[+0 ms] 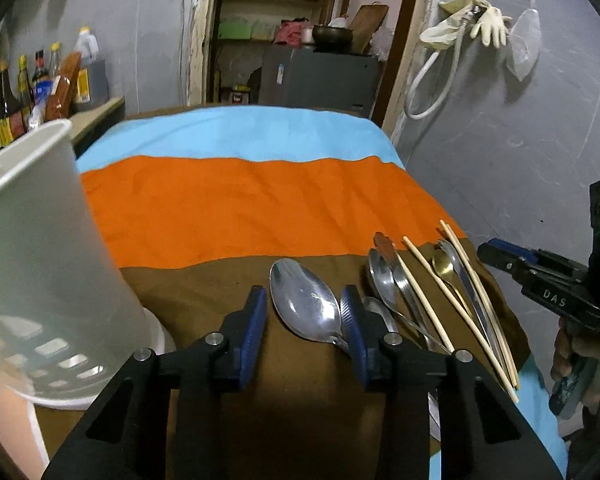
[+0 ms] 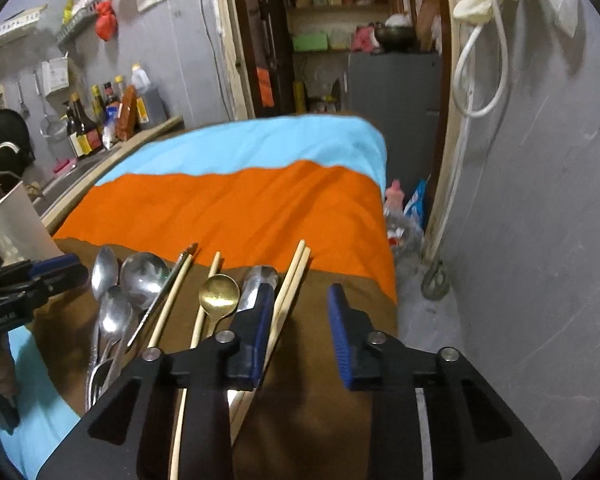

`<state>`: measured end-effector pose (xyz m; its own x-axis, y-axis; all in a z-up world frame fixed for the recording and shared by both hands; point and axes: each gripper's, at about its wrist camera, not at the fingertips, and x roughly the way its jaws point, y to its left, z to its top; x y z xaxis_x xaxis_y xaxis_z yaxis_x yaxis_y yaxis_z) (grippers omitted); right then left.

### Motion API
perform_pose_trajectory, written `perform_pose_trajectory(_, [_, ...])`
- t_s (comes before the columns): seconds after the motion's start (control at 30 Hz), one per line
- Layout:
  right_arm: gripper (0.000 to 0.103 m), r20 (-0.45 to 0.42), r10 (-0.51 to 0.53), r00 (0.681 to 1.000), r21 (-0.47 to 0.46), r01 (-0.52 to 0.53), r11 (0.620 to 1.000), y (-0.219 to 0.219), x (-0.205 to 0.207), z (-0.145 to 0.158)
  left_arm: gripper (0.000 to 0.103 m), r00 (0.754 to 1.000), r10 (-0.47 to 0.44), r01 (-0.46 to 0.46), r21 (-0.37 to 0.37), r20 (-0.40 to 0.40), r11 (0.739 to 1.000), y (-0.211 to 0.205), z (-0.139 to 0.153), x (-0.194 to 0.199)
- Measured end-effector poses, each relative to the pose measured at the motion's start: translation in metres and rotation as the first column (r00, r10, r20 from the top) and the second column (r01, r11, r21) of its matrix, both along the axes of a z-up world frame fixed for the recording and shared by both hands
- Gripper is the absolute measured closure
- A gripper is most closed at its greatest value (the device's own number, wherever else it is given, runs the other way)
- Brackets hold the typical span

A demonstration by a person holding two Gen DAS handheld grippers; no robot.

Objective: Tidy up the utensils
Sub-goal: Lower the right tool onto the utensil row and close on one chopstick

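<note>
A large steel spoon (image 1: 304, 304) lies on the brown band of the striped cloth (image 1: 240, 208), its bowl between the fingers of my left gripper (image 1: 304, 294). The jaws stand apart, and only the right pad sits at the spoon's neck. To the right lie more spoons (image 1: 380, 276), a gold spoon (image 1: 444, 266) and chopsticks (image 1: 432, 304). My right gripper (image 2: 300, 290) hangs open over a pair of chopsticks (image 2: 290, 284), which runs beside its left finger (image 2: 256, 332). The gold spoon (image 2: 219, 294) and steel spoons (image 2: 116, 316) lie left of it. A white utensil holder (image 1: 40, 260) stands at the left.
Bottles (image 1: 20, 96) line a counter at the far left. Beyond the table is a doorway with shelves and a grey cabinet (image 1: 320, 76). The cloth's right edge (image 2: 392, 240) drops to the floor beside a grey wall. A person's hand (image 1: 580, 352) holds the right gripper.
</note>
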<state>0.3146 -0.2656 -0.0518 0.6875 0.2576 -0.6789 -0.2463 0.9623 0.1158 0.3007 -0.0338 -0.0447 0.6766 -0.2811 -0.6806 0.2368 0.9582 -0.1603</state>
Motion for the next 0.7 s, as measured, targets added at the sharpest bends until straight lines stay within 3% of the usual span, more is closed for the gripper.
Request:
perform_pose_trajectory(0.3, [0.089,-0.061,0.016,0.998,0.002,-0.015,1.000,0.005,0.014,-0.006,0.074,0.994,0.014,-0.017,-0.031,-0.108,0.999,0.005,-0.013,0.022])
perform_pose_trajectory(0.53, [0.092,-0.085,0.010,0.996,0.006,-0.010,1.000,0.005,0.021,-0.008,0.075,0.993,0.000,-0.005,-0.041,-0.122,0.999,0.003,-0.013,0.027])
perform_pose_trajectory(0.7, [0.092,-0.122,0.026,0.992,0.026,-0.023,0.999,0.007,0.030,-0.010,0.085,0.992,-0.019,0.011,-0.060,-0.127,0.998,0.000,-0.014,0.036])
